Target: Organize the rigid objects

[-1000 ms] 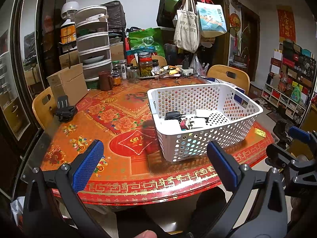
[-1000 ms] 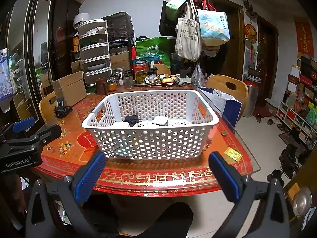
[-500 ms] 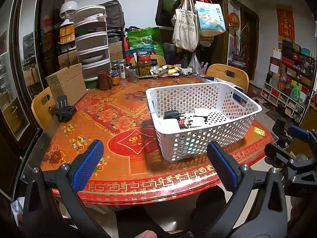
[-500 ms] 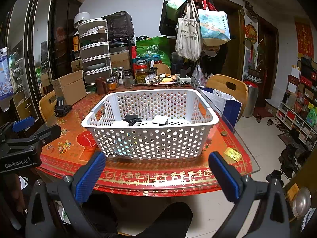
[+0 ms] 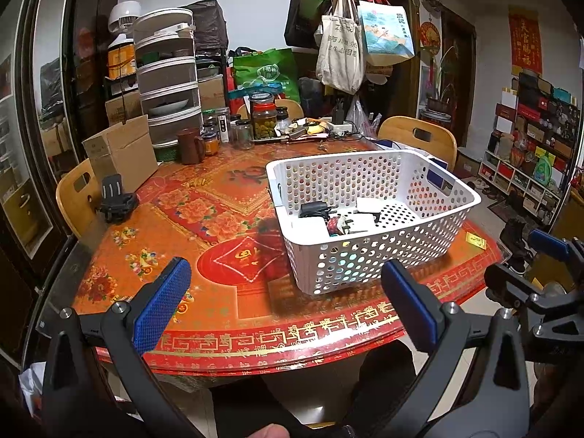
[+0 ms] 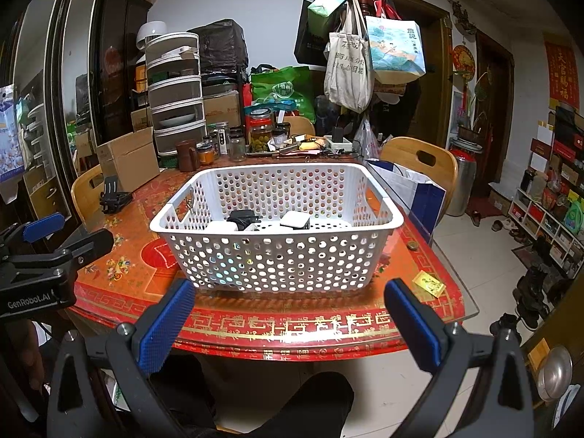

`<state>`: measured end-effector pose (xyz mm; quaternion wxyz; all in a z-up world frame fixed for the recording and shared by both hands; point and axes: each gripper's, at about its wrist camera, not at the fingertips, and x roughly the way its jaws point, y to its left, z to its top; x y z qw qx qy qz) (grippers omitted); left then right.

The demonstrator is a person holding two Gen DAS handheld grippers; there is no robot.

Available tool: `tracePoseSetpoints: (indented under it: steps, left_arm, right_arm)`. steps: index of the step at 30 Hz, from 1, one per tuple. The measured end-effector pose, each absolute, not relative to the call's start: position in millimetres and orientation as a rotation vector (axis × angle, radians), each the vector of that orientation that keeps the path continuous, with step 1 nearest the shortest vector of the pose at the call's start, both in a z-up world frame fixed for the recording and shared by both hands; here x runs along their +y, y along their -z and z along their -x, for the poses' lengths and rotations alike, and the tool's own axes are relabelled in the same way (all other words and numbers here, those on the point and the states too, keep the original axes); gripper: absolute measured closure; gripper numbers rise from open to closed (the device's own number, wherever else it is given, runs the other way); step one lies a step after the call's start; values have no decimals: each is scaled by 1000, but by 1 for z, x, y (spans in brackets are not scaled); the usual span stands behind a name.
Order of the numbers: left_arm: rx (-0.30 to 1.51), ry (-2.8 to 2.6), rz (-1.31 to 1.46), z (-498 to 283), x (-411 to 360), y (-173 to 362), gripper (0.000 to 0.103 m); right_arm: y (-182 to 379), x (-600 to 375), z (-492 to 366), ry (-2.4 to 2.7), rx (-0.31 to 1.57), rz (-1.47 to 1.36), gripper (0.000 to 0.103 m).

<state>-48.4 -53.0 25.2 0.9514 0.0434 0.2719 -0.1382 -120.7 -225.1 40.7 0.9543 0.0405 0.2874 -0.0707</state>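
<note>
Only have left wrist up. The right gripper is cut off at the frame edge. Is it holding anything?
Observer: No. The right gripper is open and empty. It is short of the table edge and faces a long side of the white basket.
Operator: Anything loose on the table past the basket's right side, other than the yellow card?
Observer: Yes. What looks like a coin lies near the table's right edge, farther back than the yellow card and apart from the basket.
</note>
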Motion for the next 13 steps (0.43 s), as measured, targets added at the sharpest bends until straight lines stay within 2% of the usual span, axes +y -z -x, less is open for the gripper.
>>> tracePoseSetpoints:
  steps: [13]
  left_arm:
    - [558,286,-94,48,-47,-27,0]
  right_arm:
    - [-40,-224,120,143,585,-78,0]
